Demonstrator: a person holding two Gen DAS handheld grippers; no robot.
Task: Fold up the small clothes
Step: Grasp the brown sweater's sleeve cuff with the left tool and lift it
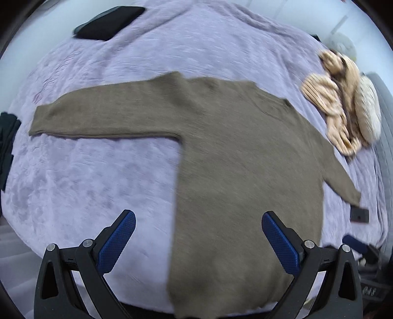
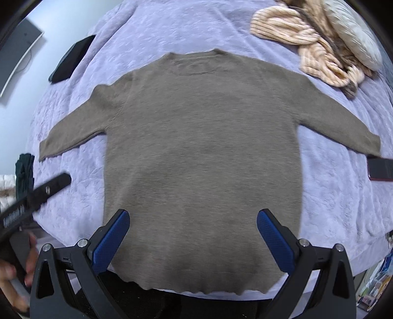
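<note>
A brown-grey long-sleeved sweater (image 1: 233, 152) (image 2: 201, 152) lies flat on a lilac bedspread (image 1: 86, 186) (image 2: 81, 191), both sleeves spread out and the hem toward me. My left gripper (image 1: 198, 218) hovers open above the sweater's lower left part, with nothing between its blue pads. In the right wrist view my right gripper (image 2: 193, 217) is open over the lower middle of the sweater, near the hem, and holds nothing. The left gripper's black body shows at the left edge (image 2: 41, 191), held by a hand (image 2: 27, 265).
A pile of striped peach and cream clothes (image 1: 341, 105) (image 2: 316, 44) lies at the far right of the bed. A black flat object (image 1: 108, 23) (image 2: 71, 59) sits far left. A dark phone (image 1: 359, 214) (image 2: 380, 169) lies by the right cuff. Dark clothing (image 1: 7, 147) hangs at the left edge.
</note>
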